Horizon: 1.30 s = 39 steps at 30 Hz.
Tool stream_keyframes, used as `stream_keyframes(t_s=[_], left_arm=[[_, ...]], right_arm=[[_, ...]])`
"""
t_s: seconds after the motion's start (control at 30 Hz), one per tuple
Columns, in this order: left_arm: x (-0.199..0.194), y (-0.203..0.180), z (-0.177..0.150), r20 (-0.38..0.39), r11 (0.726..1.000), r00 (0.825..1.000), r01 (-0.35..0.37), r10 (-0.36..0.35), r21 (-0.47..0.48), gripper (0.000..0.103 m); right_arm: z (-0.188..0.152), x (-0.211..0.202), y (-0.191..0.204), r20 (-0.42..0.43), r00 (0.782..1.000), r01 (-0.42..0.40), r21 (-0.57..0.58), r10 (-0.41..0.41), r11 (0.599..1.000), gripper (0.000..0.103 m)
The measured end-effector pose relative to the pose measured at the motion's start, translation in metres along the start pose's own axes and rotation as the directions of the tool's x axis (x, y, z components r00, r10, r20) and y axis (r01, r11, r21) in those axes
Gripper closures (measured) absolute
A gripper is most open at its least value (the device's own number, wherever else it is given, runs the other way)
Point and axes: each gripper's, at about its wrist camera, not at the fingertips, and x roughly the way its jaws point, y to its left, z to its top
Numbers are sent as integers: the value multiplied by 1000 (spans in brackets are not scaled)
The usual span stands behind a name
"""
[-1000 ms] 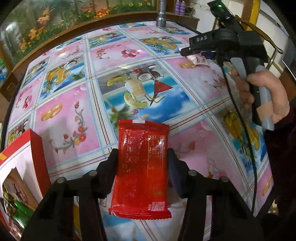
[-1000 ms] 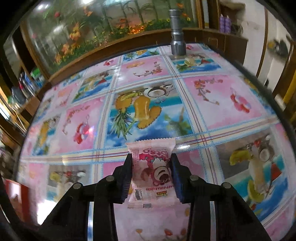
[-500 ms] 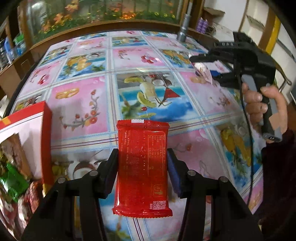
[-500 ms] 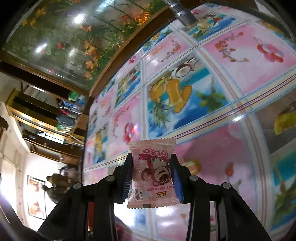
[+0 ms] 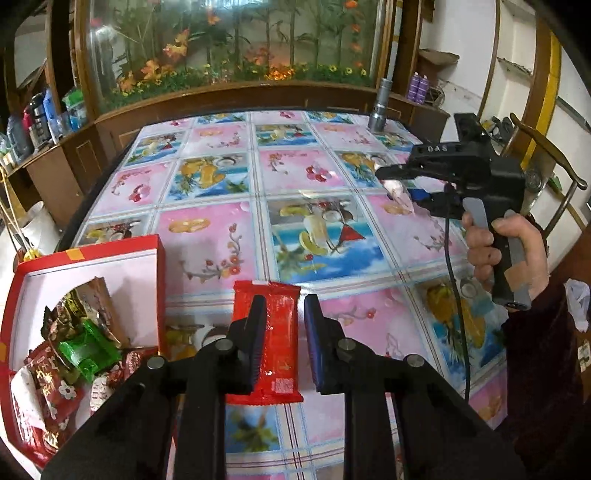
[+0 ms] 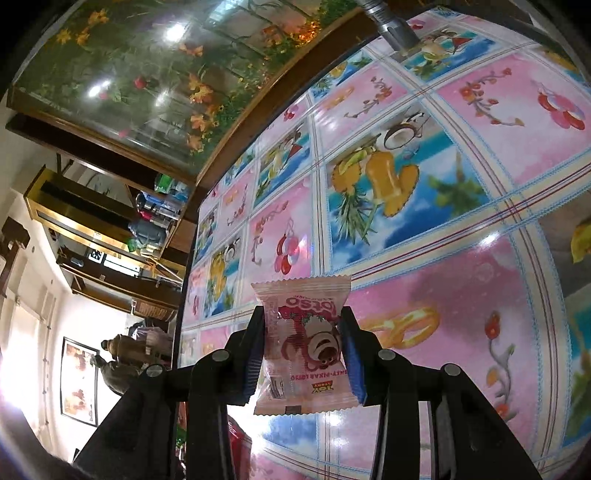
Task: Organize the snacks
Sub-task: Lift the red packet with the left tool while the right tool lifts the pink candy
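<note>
A red snack packet (image 5: 280, 332) lies flat under my left gripper (image 5: 284, 306). The jaws are closing to a narrow gap. The left finger (image 5: 255, 332) passes in front of the packet, and the pads do not press it. An open red box (image 5: 92, 251) with several wrapped snacks sits at the lower left. My right gripper (image 6: 303, 317) is shut on a pink bear-print snack packet (image 6: 306, 347), held above the table. In the left wrist view the right gripper (image 5: 399, 184) hangs over the table's right side in a person's hand (image 5: 517, 251).
A fruit-print tablecloth (image 5: 332, 166) covers the table. A metal cylinder (image 5: 378, 110) stands at the far right corner; it also shows in the right wrist view as the metal cylinder (image 6: 395, 29). A planted glass case and wooden cabinets back the table.
My left jaws closed in and rose. The red packet no longer spans the pads and looks smaller, and more of the red box shows. The right view tilted, pink packet still gripped.
</note>
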Motion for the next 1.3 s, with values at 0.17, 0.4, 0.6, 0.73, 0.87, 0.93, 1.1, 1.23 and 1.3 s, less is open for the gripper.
stream_keyframes(t_s=[0.17, 0.4, 0.6, 0.73, 0.87, 0.93, 1.1, 1.23, 1.3], left_arm=[[7, 0, -5, -21, 999, 999, -44, 44, 7, 85], [21, 4, -11, -51, 996, 994, -93, 93, 12, 85], [33, 5, -15, -93, 994, 990, -105, 105, 11, 67], [38, 5, -19, -112, 994, 988, -107, 107, 11, 38], [44, 4, -23, -137, 994, 985, -108, 109, 15, 36], [49, 5, -25, -150, 993, 982, -113, 115, 17, 31], [60, 12, -29, -174, 993, 978, -121, 118, -8, 24], [66, 21, -24, -178, 990, 978, -121, 107, -68, 23], [67, 19, -24, -176, 991, 979, -119, 106, -66, 24]], right_arm=[[0, 1, -4, 2, 1000, 15, 5, -15, 1000, 64], [-1, -2, -6, 21, 997, 70, -3, -70, 998, 64], [-2, -2, -2, 44, 984, 175, -38, -173, 984, 61], [-4, 1, 1, 48, 971, 237, -69, -234, 969, 60], [-6, 4, 3, 51, 964, 264, -96, -260, 960, 60], [-6, 4, 4, 52, 961, 275, -106, -270, 956, 61], [-9, 5, 6, 57, 956, 294, -125, -289, 948, 60], [-10, 6, 7, 58, 954, 298, -132, -293, 945, 60], [-9, 5, 6, 58, 955, 295, -128, -290, 947, 60]])
